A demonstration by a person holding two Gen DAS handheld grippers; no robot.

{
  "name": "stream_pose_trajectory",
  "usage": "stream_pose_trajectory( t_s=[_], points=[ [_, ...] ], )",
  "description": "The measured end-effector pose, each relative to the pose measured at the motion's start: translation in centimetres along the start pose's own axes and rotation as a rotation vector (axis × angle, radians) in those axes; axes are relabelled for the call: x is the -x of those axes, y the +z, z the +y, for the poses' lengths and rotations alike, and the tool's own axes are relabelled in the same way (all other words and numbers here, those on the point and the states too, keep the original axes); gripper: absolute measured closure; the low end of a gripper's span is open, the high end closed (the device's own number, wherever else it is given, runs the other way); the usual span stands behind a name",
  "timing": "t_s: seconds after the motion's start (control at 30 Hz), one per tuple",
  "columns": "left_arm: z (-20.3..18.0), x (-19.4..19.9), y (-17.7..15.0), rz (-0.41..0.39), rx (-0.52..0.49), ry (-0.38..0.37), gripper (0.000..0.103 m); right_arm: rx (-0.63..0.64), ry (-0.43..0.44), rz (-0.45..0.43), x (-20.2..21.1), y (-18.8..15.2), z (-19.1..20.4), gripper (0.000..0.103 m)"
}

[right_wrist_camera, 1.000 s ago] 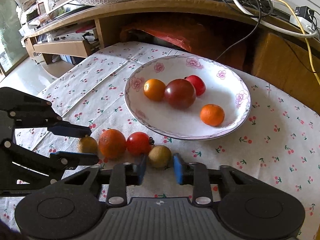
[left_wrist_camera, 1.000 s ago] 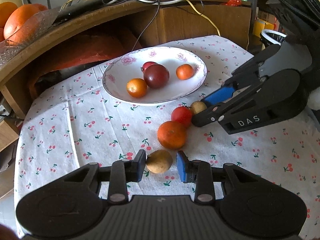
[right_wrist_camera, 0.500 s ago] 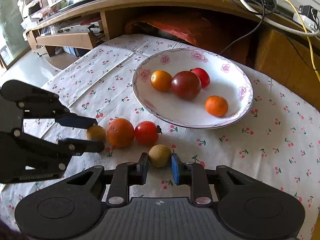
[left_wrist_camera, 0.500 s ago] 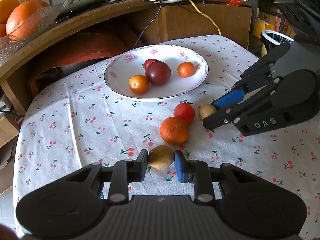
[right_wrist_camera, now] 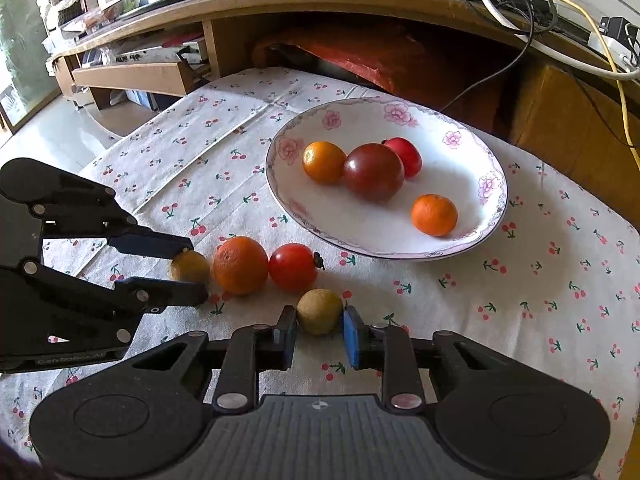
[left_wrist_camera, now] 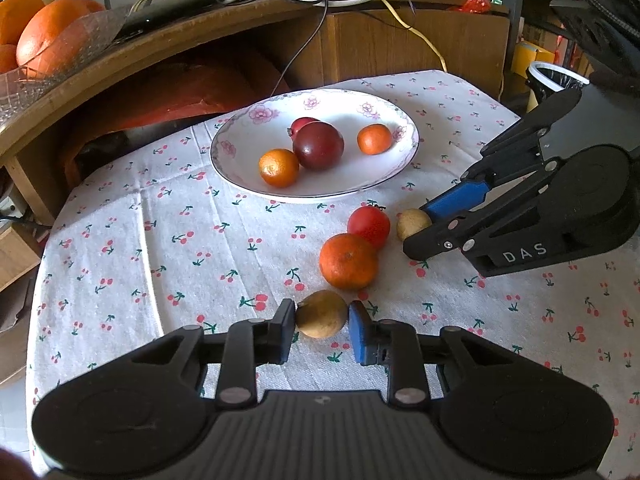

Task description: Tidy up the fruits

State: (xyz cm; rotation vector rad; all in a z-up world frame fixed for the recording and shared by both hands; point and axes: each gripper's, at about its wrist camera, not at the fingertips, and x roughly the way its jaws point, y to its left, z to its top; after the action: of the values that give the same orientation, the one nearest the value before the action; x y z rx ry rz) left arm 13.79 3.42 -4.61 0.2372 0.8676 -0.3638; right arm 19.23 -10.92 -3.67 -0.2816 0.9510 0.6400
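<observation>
Two small yellow-brown fruits are held. My left gripper (left_wrist_camera: 322, 316) is shut on one fruit (left_wrist_camera: 322, 314), low over the cherry-print cloth. My right gripper (right_wrist_camera: 319, 320) is shut on the other fruit (right_wrist_camera: 320, 311). Each view shows the other gripper too: the right gripper (left_wrist_camera: 418, 228) and the left gripper (right_wrist_camera: 194, 270). Between the two held fruits an orange (left_wrist_camera: 348, 261) and a red tomato (left_wrist_camera: 369, 226) lie touching on the cloth. Beyond them the flowered white plate (left_wrist_camera: 248, 136) holds a dark red fruit (left_wrist_camera: 318, 146), a red one behind it and two small oranges.
A curved wooden desk (left_wrist_camera: 160, 52) with cables rises behind the table. On it stands a glass bowl of big oranges (left_wrist_camera: 36, 36). A white-rimmed bin (left_wrist_camera: 556, 76) stands past the table's right edge. The cloth's left edge (left_wrist_camera: 40, 264) drops to the floor.
Both grippers went from open around their yellow-brown fruits to shut on them. Both views have since drawn back from the plate.
</observation>
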Motion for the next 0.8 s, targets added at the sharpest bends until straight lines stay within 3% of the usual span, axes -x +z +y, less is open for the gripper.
stream_pose_trajectory(
  t_s=[0.8],
  points=[
    [-0.16, 0.33, 0.36, 0.018, 0.022, 0.004, 0.067, -0.007, 0.021, 0.028, 0.63, -0.09, 0.69, 0.084]
  ],
)
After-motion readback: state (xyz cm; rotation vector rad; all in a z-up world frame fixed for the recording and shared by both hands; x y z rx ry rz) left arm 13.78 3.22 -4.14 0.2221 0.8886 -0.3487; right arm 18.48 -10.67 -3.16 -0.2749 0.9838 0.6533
